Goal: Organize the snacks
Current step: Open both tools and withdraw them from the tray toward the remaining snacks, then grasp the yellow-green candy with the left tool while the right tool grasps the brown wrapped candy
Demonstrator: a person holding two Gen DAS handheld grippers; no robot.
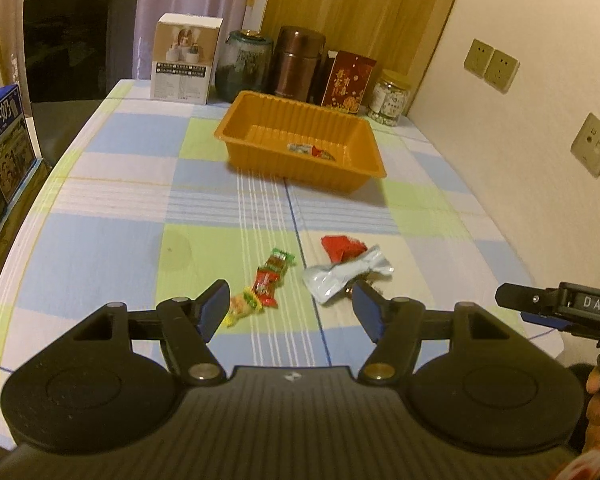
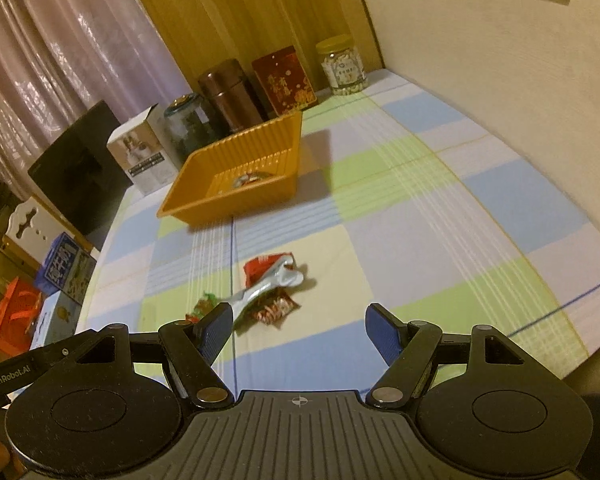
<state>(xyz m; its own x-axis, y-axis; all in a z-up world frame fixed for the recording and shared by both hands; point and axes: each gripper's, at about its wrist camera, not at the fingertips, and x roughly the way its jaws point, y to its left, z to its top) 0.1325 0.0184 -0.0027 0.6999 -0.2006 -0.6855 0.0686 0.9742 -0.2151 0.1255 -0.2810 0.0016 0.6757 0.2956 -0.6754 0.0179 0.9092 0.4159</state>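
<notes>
Several wrapped snacks lie on the checked tablecloth: a red-and-green bar, a yellow-green candy, a silver wrapper and a red wrapper. My left gripper hovers just short of them, open, with nothing between its blue pads. The right wrist view shows the same heap: the silver wrapper, the red wrapper and a red-brown snack. My right gripper is open and empty to the right of the heap. Farther back, the orange tray holds a couple of snacks.
Behind the tray stand a white box, a dark jar, a brown canister, a red box and a glass jar. The wall runs along the right; a milk carton sits at the left edge.
</notes>
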